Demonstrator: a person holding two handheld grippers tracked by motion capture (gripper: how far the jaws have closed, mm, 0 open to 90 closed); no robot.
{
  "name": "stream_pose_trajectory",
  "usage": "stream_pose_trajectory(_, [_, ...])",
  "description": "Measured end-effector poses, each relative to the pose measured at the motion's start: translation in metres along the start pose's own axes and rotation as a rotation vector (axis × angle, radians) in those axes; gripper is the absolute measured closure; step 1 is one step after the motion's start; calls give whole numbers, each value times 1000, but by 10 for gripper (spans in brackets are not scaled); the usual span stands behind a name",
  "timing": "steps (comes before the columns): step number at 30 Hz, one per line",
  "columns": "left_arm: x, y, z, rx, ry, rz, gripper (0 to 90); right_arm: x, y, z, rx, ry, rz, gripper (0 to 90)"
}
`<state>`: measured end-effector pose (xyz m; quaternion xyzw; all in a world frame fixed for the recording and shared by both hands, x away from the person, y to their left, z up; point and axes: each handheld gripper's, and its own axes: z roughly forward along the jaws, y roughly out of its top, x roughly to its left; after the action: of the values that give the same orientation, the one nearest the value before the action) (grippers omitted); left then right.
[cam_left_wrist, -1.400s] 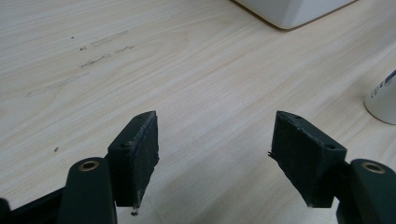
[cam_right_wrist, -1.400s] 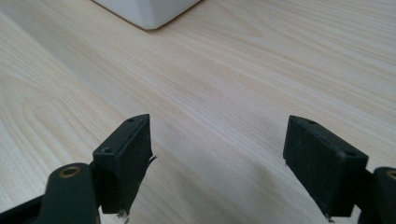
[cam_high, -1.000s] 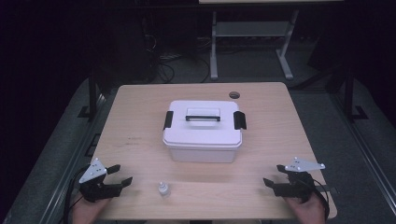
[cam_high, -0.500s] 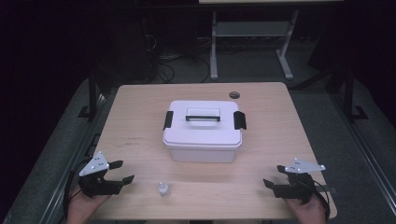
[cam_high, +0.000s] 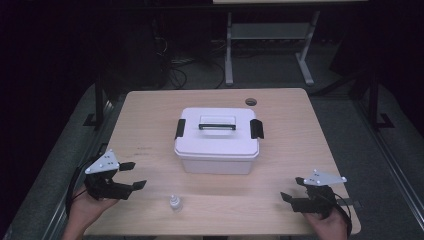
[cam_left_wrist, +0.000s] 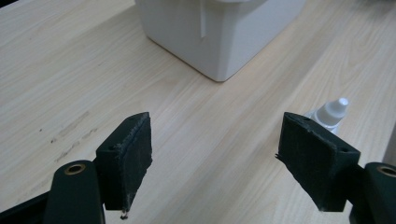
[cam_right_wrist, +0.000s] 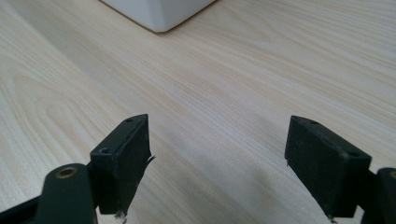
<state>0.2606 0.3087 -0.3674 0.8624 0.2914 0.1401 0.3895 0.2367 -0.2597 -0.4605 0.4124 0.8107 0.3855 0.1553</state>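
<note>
White dropper bottle (cam_left_wrist: 330, 113) seemingly beyond right-hand fingers (cam_left_wrist: 317, 165).

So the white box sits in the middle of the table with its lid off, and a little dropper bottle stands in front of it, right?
Not quite: the lid is on the white box, with black clasps at both ends, as the high view shows. The rest holds: the box sits mid-table, the little dropper bottle in front of it.
</note>
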Motion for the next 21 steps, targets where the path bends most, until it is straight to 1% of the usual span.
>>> stream_pose_trajectory(5, [0, 17, -3, 11, -13, 34, 249, -1, 0, 0, -5, -1, -1, 215])
stream_pose_trajectory(6, [0, 21, -4, 16, -9, 42, 246, -1, 0, 0, -4, -1, -1, 214])
stream_pose_trajectory(11, [2, 39, -4, 30, -18, 74, 233, 0, 0, 0, -6, -3, -5, 210])
stream_pose_trajectory(19, [4, 61, -2, 43, -30, 99, 216, 0, 1, 0, -5, -2, -9, 205])
stream_pose_trajectory(21, [4, 67, -2, 45, -40, 107, 219, 0, 1, 0, -6, -3, -9, 204])
